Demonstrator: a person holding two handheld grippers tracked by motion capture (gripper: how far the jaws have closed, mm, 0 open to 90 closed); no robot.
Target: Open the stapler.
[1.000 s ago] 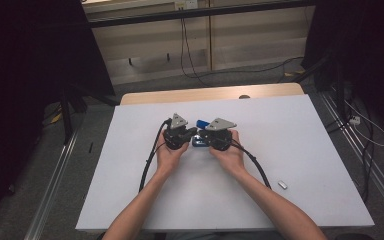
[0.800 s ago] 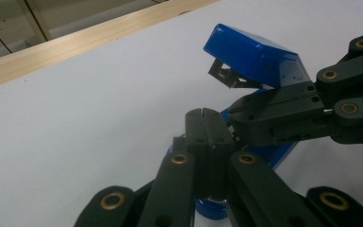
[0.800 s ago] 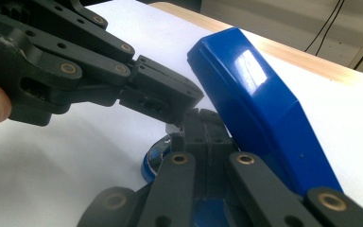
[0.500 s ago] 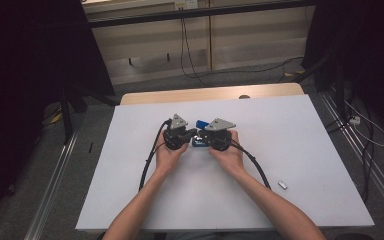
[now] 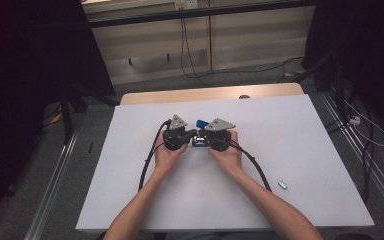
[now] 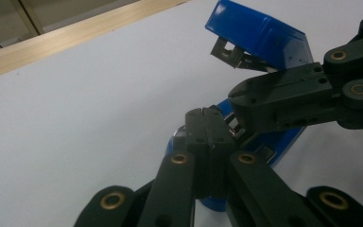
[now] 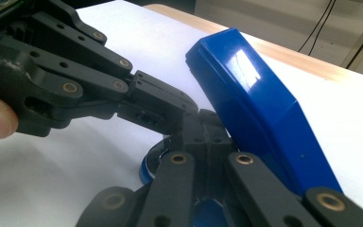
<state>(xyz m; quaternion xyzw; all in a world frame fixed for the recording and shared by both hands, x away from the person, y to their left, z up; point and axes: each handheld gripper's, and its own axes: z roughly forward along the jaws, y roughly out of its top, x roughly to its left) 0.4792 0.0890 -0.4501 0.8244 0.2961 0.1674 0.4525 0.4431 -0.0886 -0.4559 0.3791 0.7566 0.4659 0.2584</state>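
At the middle of the white bench (image 5: 300,150), a blue stapler (image 5: 200,134) sits with its lid swung up toward 12 o'clock. The left gripper (image 5: 189,135) and right gripper (image 5: 206,138) meet over its base, both with jaws pressed together, pinching nothing visible. To work the magazine cleanly, keep the base pinned flat and move one gripper at a time. Open room lies all round; a small metal piece (image 5: 282,184) rests well apart at 4 o'clock.
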